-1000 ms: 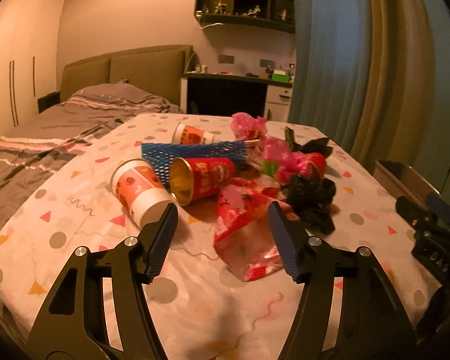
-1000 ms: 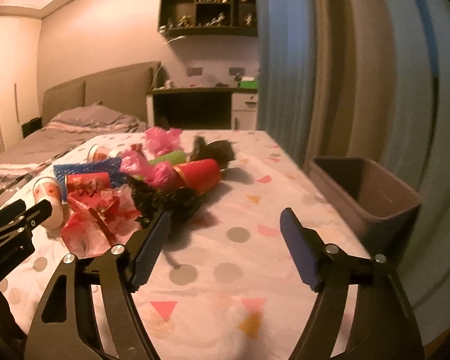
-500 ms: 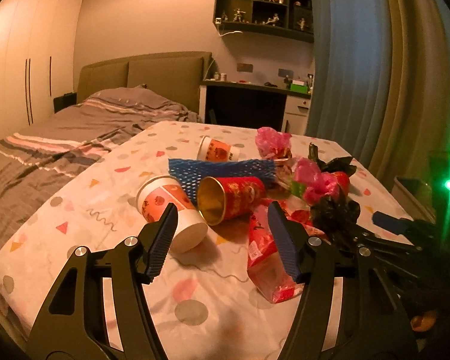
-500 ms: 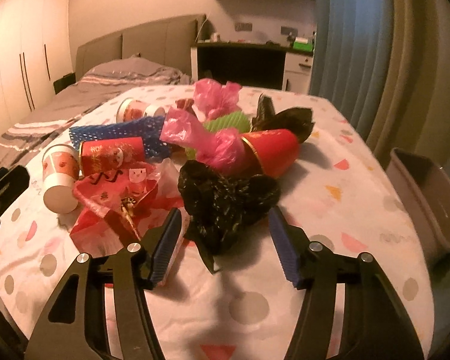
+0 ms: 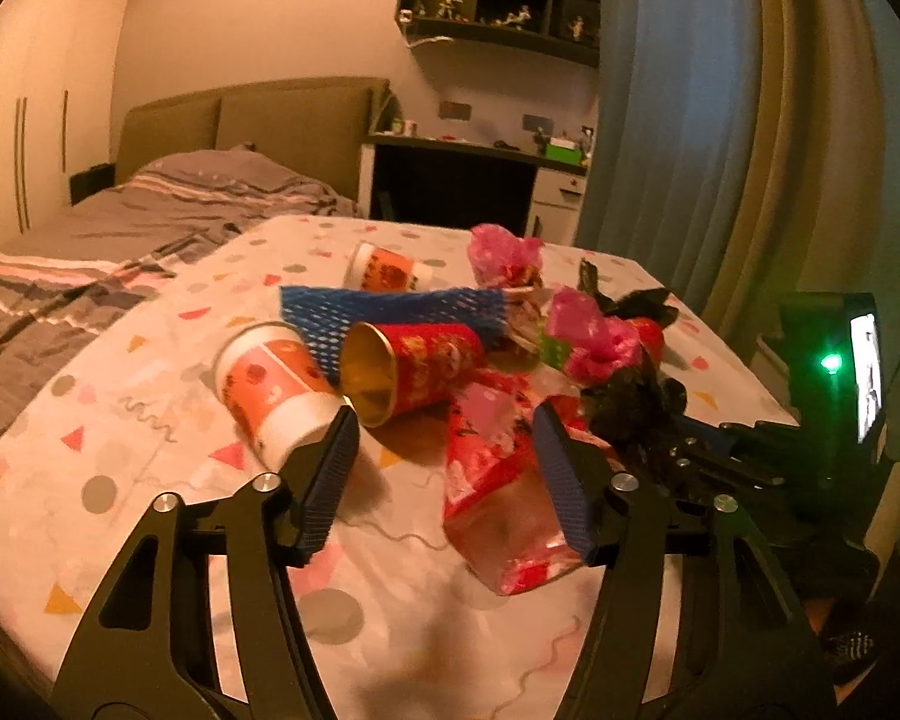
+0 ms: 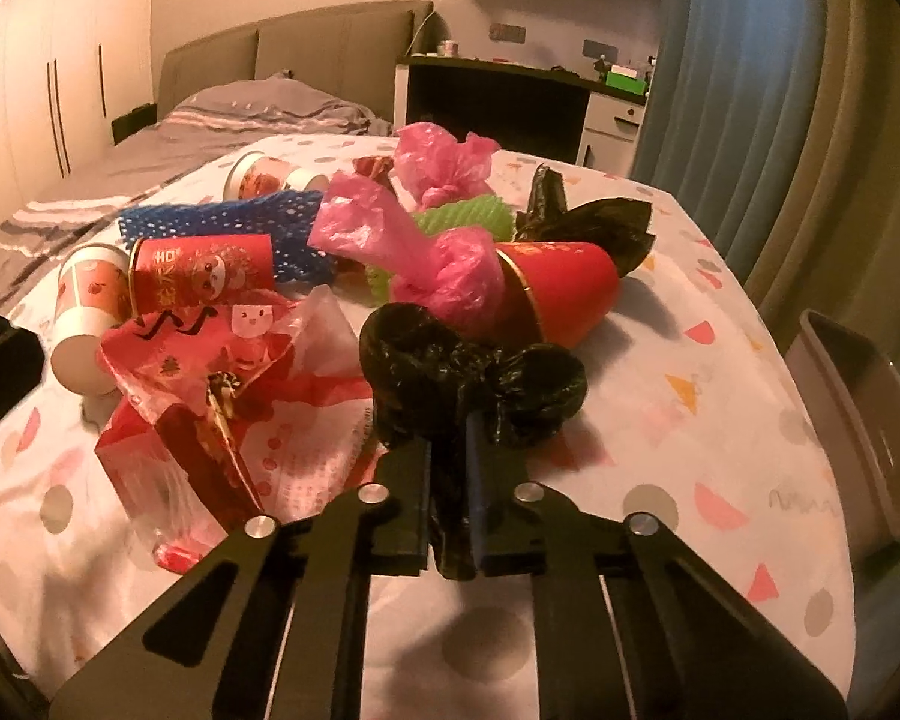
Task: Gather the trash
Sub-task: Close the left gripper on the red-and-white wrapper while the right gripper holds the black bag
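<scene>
One item gripped: right gripper (image 6: 450, 480) pinched shut on black plastic bag (image 6: 474, 378), tail between the pads, bulk just ahead. Soft, light, crinkly; probably slippery, so hold the bunched neck. Left gripper (image 5: 444, 468) spread wide, empty, red wrapper (image 5: 498, 480) ahead-right. Bin (image 6: 858, 420) to the right.

Trash pile (image 6: 390, 276) lies mid-bench (image 6: 660, 420); cups (image 5: 276, 384) at its left, bin (image 6: 858, 420) beside the bench's right edge, bed (image 5: 120, 252) behind left.
</scene>
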{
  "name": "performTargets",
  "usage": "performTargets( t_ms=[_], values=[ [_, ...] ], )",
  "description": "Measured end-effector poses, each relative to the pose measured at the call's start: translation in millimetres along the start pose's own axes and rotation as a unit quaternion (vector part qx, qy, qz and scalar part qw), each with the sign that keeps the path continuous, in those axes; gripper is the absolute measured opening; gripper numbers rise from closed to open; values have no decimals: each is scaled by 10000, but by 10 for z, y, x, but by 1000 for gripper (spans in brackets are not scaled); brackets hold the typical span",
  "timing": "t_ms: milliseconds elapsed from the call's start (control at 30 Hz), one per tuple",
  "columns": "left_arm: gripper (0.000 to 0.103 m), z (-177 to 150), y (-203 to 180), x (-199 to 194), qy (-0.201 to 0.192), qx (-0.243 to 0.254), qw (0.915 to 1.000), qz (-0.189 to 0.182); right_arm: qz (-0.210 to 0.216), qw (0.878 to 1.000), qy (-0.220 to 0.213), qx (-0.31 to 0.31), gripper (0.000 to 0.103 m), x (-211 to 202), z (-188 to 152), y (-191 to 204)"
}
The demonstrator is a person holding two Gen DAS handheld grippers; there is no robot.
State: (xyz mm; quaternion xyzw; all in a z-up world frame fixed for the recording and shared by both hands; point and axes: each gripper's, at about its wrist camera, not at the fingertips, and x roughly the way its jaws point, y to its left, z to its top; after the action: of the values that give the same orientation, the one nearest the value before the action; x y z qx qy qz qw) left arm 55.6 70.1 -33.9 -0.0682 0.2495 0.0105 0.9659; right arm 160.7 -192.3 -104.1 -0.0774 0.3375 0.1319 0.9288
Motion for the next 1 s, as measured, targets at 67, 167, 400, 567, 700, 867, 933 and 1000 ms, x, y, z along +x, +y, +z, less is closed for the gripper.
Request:
performTargets(
  t_ms=[67, 167, 400, 567, 700, 867, 933, 1000],
  values=[
    [55, -1, -39, 43, 59, 32, 9999, -84, -1, 9999, -98, 71, 7, -71, -22, -43],
    [54, 1, -103, 156, 264, 55, 9991, -342, 33, 9994, -293, 155, 7, -212, -64, -114],
    [45, -14, -271, 422, 711, 86, 9960, -543, 17, 9979, -604, 219, 7, -536, -210, -249],
    [18, -50, -349, 508, 900, 109, 9941, -595, 1, 9971, -704, 280, 7, -653, -270, -322],
    [0, -71, -388, 508, 916, 169, 9938, -602, 29, 9965, -748, 383, 7, -700, -306, -381],
    [0, -60, -369, 439, 760, 182, 9950, -616, 13, 9955, -851, 427, 7, -771, -325, -432],
    [0, -50, -364, 371, 661, 177, 9956, -644, 21, 9949, -896, 454, 7, -793, -328, -441],
    [0, -27, -337, 307, 556, 147, 9963, -642, 16, 9944, -940, 489, 7, -821, -331, -462]
  ],
)
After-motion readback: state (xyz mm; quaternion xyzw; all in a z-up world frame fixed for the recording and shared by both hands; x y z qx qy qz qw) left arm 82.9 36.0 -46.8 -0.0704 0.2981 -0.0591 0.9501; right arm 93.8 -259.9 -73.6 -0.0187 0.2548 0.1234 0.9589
